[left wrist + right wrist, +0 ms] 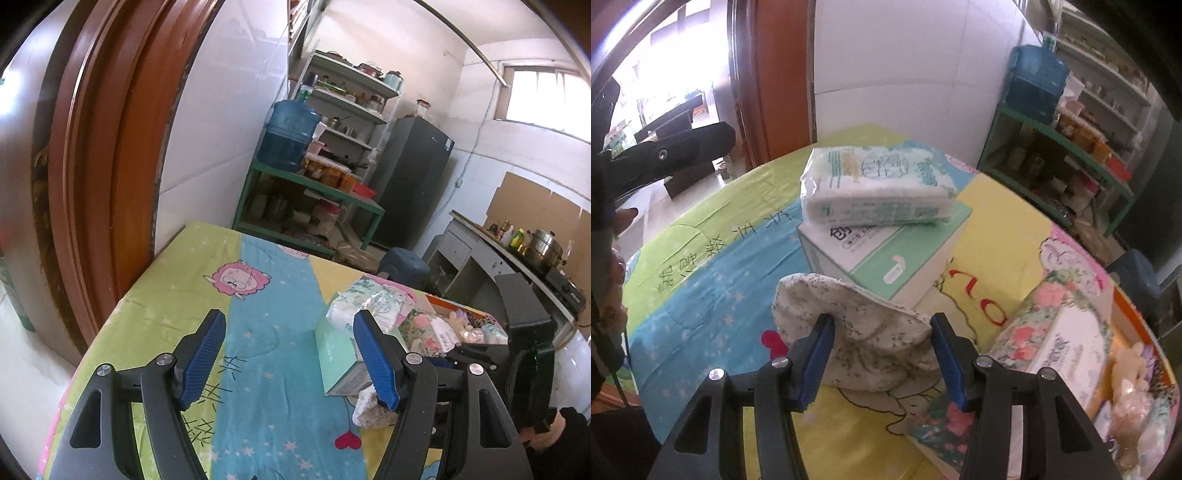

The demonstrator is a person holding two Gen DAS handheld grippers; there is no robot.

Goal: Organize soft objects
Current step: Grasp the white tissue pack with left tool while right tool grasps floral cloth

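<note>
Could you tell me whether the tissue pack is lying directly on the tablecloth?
No, the tissue pack lies on top of the green box.

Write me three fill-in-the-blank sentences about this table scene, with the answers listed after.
1. The soft tissue pack lies on top of the mint-green ____.
2. The speckled cloth pouch sits between the fingers of the ____ gripper.
3. The left gripper holds ____.

Answers: tissue box; right; nothing

White grey-speckled cloth (857, 332), blue fingers (818, 362)
</note>
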